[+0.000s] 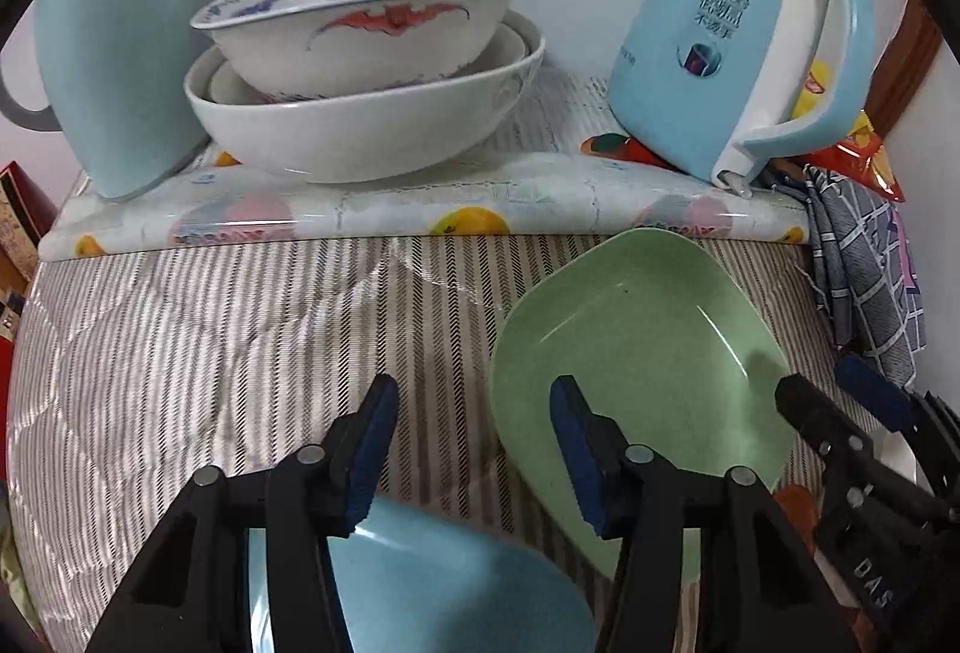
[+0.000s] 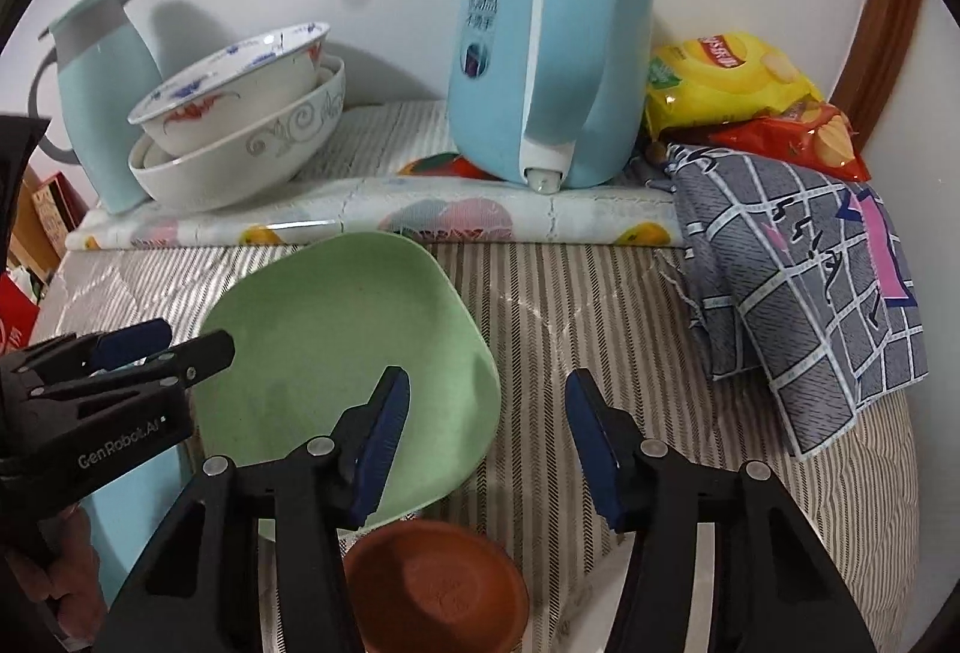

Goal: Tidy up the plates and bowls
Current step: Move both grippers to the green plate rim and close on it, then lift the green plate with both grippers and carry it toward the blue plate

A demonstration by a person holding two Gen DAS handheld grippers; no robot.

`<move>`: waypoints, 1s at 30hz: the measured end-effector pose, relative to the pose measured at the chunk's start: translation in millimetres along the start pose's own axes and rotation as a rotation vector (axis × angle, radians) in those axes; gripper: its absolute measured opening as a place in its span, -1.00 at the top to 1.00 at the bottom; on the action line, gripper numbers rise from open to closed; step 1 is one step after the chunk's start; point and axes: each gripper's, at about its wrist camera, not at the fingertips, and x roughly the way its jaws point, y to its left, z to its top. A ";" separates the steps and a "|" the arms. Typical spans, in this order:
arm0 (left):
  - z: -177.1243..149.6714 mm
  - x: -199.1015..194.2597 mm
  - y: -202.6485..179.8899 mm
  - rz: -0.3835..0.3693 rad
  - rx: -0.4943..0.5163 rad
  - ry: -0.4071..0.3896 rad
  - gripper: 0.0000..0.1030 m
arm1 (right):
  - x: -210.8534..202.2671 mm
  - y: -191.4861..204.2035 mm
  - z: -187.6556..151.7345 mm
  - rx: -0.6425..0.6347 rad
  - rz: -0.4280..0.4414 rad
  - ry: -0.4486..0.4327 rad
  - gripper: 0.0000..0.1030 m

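A green square plate (image 1: 636, 347) (image 2: 342, 365) lies on the striped tablecloth. A light blue plate (image 1: 450, 587) (image 2: 129, 509) lies next to it under my left gripper (image 1: 474, 449), which is open and empty, its right finger over the green plate's edge. My right gripper (image 2: 486, 437) is open and empty, its left finger above the green plate's right rim. A small brown dish (image 2: 438, 587) lies below it. Stacked white patterned bowls (image 1: 360, 77) (image 2: 234, 125) stand on the raised mat at the back.
A blue electric kettle (image 1: 738, 41) (image 2: 540, 41) and a pale blue thermos jug (image 1: 114, 65) (image 2: 102, 95) stand on the floral mat (image 1: 384, 209). Snack bags (image 2: 738, 95) and a grey checked cloth (image 2: 810, 281) lie at the right.
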 end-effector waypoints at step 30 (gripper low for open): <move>-0.7 -16.9 -2.3 -0.060 0.020 -0.052 0.90 | -1.3 -0.4 -0.5 0.020 0.015 -0.013 0.97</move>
